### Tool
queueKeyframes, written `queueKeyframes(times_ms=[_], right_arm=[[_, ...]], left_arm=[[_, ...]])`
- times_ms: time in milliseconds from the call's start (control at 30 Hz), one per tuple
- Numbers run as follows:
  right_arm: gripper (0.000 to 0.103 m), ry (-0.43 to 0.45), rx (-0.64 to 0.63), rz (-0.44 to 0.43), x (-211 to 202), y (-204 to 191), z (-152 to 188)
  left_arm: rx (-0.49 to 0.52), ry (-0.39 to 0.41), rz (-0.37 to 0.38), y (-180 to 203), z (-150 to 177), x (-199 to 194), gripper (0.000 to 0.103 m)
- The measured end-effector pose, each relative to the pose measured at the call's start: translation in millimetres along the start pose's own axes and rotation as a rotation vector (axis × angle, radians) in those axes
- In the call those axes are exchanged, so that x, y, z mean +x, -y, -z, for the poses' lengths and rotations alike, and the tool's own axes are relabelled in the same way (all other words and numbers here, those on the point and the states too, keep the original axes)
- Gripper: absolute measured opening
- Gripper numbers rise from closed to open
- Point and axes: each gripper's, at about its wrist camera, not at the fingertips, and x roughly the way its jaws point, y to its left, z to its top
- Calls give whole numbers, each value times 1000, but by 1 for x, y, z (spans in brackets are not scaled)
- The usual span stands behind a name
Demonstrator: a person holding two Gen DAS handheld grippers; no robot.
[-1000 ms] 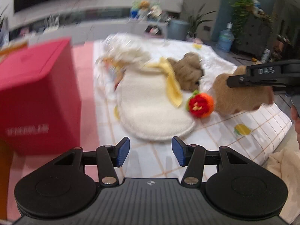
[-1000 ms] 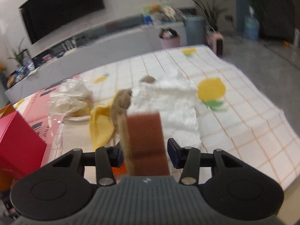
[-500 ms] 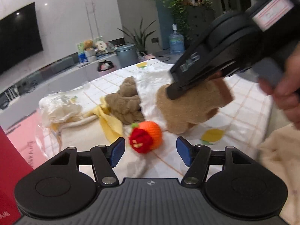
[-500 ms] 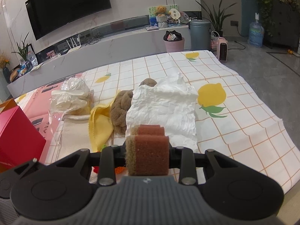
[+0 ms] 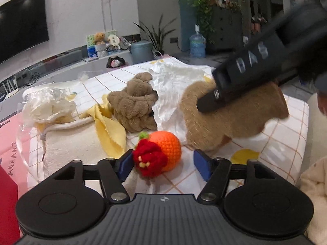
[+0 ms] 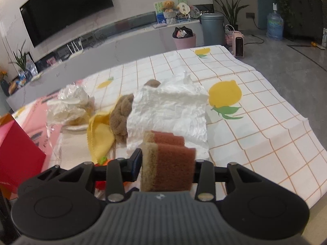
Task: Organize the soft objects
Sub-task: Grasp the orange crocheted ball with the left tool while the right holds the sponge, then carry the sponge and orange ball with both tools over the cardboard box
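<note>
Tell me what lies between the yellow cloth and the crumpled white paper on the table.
The brown twisted towel lies between the yellow cloth and the crumpled white paper, touching both. Both wrist views show this.

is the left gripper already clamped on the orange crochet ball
No: the left gripper stands open around the orange crochet ball, with a clear gap showing between the ball and the right-hand blue pad.

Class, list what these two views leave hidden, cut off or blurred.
- Left wrist view: the right gripper is motion-blurred, its far fingertip behind the scouring pad.
- Left wrist view: the red box is cut off by the left edge.
- Right wrist view: the crocheted orange is mostly behind the gripper's fingers.
</note>
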Motion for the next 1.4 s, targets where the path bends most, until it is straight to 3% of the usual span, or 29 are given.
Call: queueKeyframes(times_ms=[100,167,300,467,600,767,900,1033,1133,1267,1400], right_arm=[[39,-16,-22,-11,2,-3,3],[35,-11,-32,-19,1,-5,3],[32,25,-25,11,-7,-3,2],[32,54,5,-48,-23,0,1],[32,36,108,-140,-20,11,1],[32,27,128,-97,-19,13,1],[32,26,308,-276,-21,34,0],[32,74,431,-409,-27,50,-1],[32,123,447,-391,-35,53,-4],[32,110,467,-440,-31,49,-4],[32,96,370,-416,-33,23,-7]], left_arm=[[-53,15,-1,-5,-1,-2,56],[-71,20,10,-9,0,-2,55],[-53,83,-36,-7,1,-15,54],[-149,141,29,-15,-4,-34,54],[-171,141,50,-18,-5,-46,54],[-174,141,19,-18,-7,-58,54],[-209,122,1,-29,-4,-66,54],[-227,100,-73,-37,-1,-77,54],[-272,107,-61,-48,3,-90,54],[-305,123,-80,-58,7,-108,54],[-350,158,-82,-71,7,-127,54]])
